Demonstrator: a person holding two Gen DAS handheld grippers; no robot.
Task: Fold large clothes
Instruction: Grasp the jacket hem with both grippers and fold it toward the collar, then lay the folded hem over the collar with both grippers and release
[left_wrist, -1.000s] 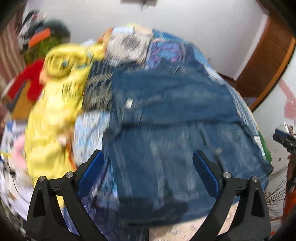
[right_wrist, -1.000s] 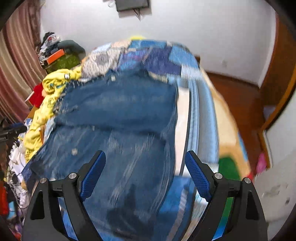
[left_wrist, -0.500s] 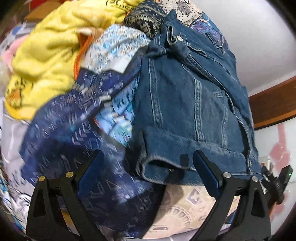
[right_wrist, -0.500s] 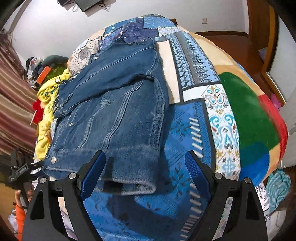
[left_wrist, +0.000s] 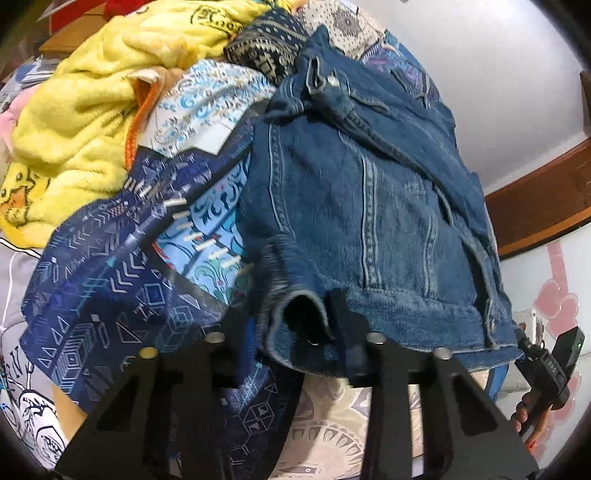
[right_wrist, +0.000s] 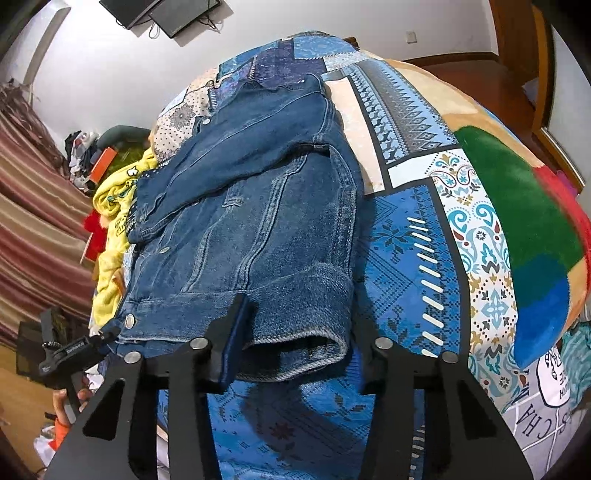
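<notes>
A blue denim jacket (left_wrist: 369, 206) lies on the patchwork bedspread (left_wrist: 110, 280), sleeves folded across its body. My left gripper (left_wrist: 291, 325) has its fingers closing around the hem's left corner, jaws narrowed on the denim. In the right wrist view the jacket (right_wrist: 251, 206) lies on the bedspread (right_wrist: 406, 236); my right gripper (right_wrist: 299, 339) straddles the hem's right corner, jaws partly closed with the denim roll between them.
A yellow fleece garment (left_wrist: 81, 99) and other clothes are piled left of the jacket. A wooden door frame (left_wrist: 539, 206) and white wall stand behind. Striped curtains (right_wrist: 33, 229) hang at the left. The other gripper shows at each view's edge (right_wrist: 70, 354).
Both grippers have come down and forward to the jacket's near hem. Their jaws went from wide open to narrowed around the hem corners.
</notes>
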